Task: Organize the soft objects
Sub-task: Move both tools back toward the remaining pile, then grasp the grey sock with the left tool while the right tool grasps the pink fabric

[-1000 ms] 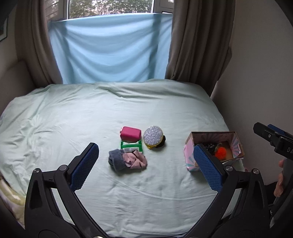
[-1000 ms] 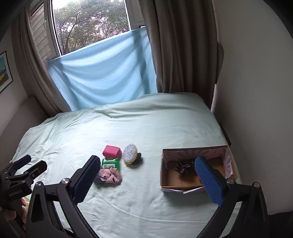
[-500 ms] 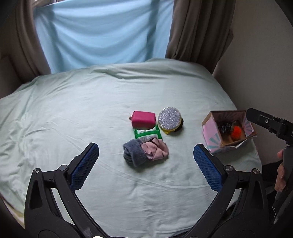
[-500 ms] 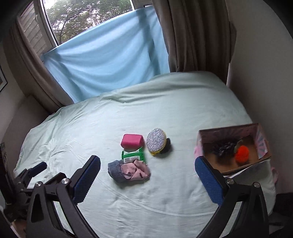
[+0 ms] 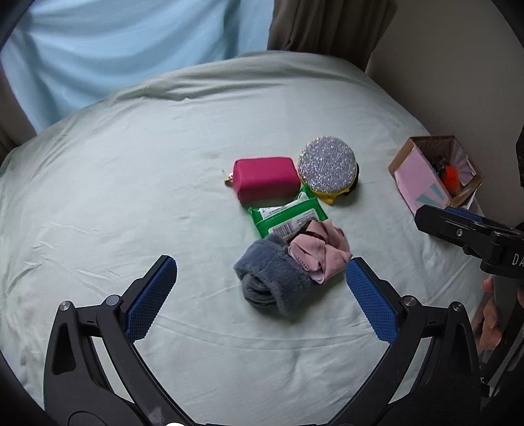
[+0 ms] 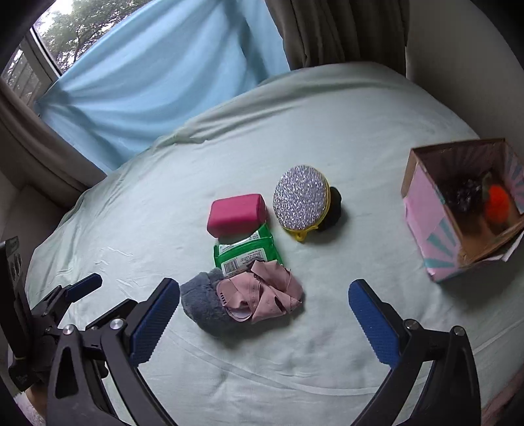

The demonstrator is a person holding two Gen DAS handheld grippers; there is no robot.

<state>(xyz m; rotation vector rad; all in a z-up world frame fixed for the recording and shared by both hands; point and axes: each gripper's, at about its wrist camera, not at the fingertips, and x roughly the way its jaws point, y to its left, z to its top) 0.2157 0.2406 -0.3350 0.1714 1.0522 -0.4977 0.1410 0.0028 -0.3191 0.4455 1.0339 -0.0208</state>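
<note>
On the pale green bed sheet lie a grey fuzzy sock, a crumpled pink cloth against it, a green wipes pack, a magenta pouch and a round glittery purse. My left gripper is open, just short of the sock. My right gripper is open above the sock and cloth. An open pink box at the right holds an orange pom-pom and a dark item.
The box stands at the bed's right edge beside the wall. A blue cloth and brown curtains hang behind the bed. The right gripper's fingers show at the right of the left wrist view.
Both grippers have moved forward and down toward the sock and pink cloth, which now look larger and closer. Both stay open. The objects have not moved.
</note>
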